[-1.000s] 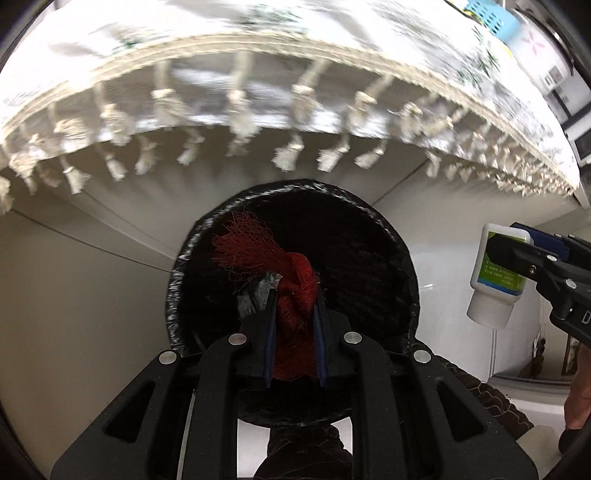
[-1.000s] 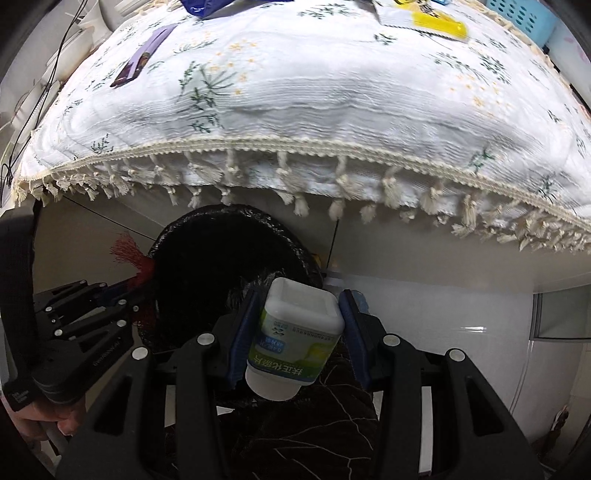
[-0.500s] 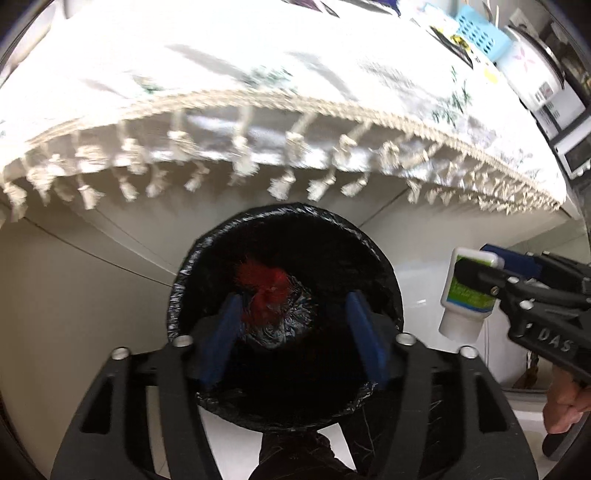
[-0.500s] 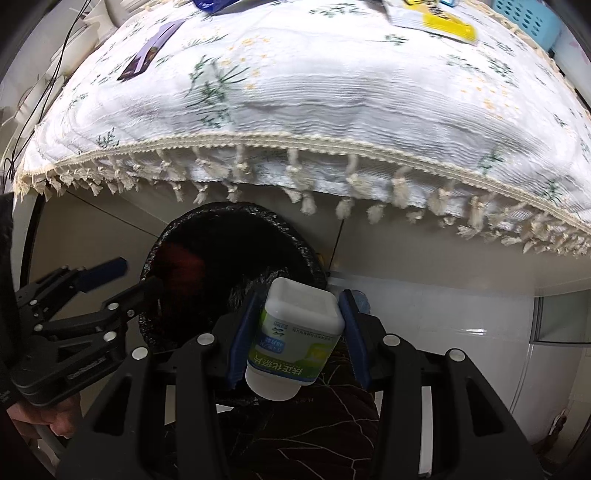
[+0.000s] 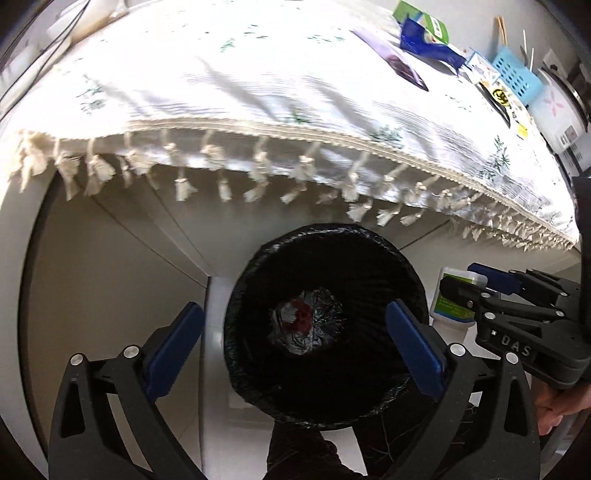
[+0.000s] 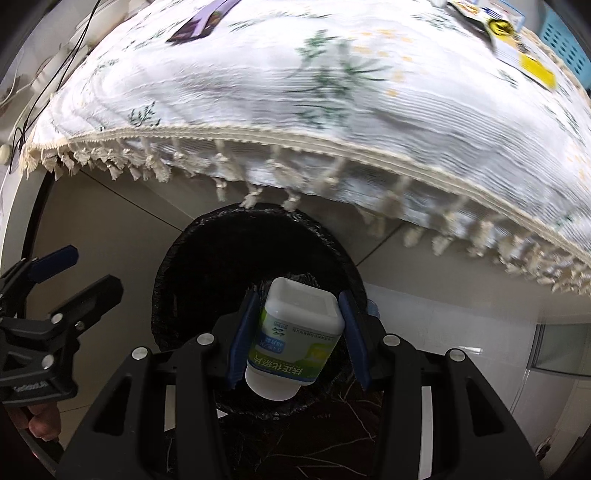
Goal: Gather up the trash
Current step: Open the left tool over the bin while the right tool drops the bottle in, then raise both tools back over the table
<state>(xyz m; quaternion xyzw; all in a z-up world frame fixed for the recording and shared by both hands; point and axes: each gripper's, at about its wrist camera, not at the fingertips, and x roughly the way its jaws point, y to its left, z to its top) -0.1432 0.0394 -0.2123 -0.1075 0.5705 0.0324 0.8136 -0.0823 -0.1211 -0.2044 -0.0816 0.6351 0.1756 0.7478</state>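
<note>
A black-lined trash bin point(image 5: 325, 236) stands on the floor under the table edge. Red netting point(image 5: 301, 319) lies at its bottom. My left gripper point(image 5: 295, 343) is open and empty above the bin. My right gripper point(image 6: 295, 332) is shut on a white bottle with a green label point(image 6: 295, 332), tilted, held over the bin's near right rim point(image 6: 258, 218). The bottle also shows in the left wrist view point(image 5: 452, 299), at the bin's right side. The open left gripper point(image 6: 74, 269) appears at the left of the right wrist view.
A table with a white floral tasselled cloth point(image 5: 258, 92) overhangs the bin. On it lie a purple wrapper point(image 5: 391, 66), blue and green packets point(image 5: 424, 33), a blue basket point(image 5: 517, 74) and a yellow-marked packet point(image 6: 517, 48). White cabinet fronts stand behind the bin.
My left gripper opened and let the red netting drop into the bin, then drew back upward. My right gripper moved left with the bottle, over the bin.
</note>
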